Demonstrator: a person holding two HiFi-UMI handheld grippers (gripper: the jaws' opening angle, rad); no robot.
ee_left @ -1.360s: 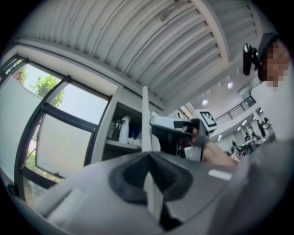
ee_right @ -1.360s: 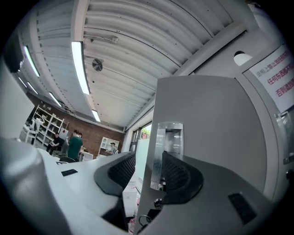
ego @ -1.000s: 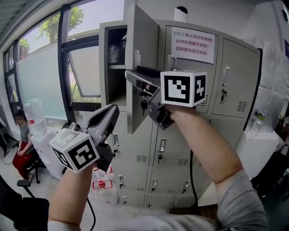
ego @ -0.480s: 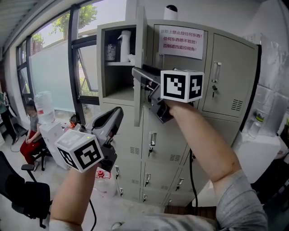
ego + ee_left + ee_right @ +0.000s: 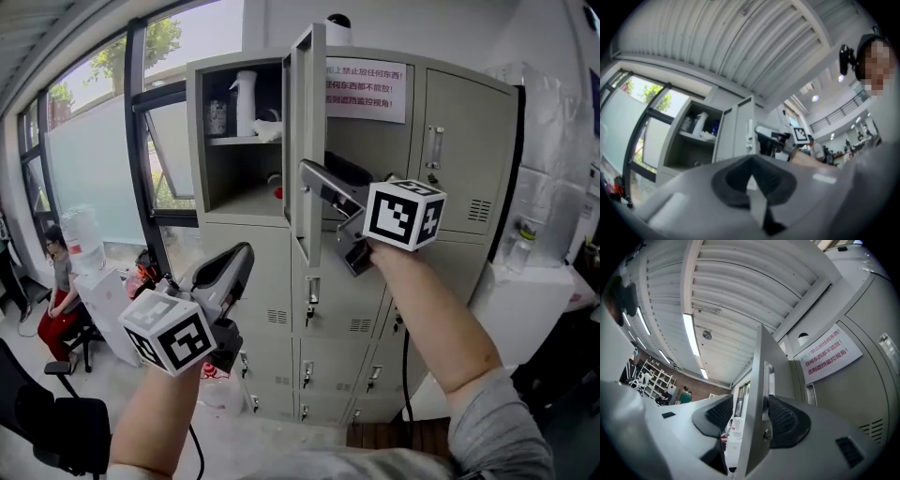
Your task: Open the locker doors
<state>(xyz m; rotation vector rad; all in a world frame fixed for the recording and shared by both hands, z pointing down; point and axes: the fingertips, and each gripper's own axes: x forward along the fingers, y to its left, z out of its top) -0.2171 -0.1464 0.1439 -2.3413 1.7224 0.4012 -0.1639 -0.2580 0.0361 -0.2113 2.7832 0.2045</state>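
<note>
A grey locker bank fills the middle of the head view. Its top-left door stands swung out, edge-on to me, so the compartment behind it shows. My right gripper reaches the door's free edge at handle height. In the right gripper view the door edge runs up between the jaws of the right gripper, which are opening; the left pad stands clear of the metal. My left gripper hangs lower left, away from the lockers, shut and empty.
The open compartment holds a white spray bottle and a jar. A paper notice hangs on the neighbouring door. A water jug, a seated person and a black chair are at the left by the window.
The top-left door has swung further out, from angled to edge-on. My right gripper has moved right and slightly down with its edge. The left gripper has barely shifted.
</note>
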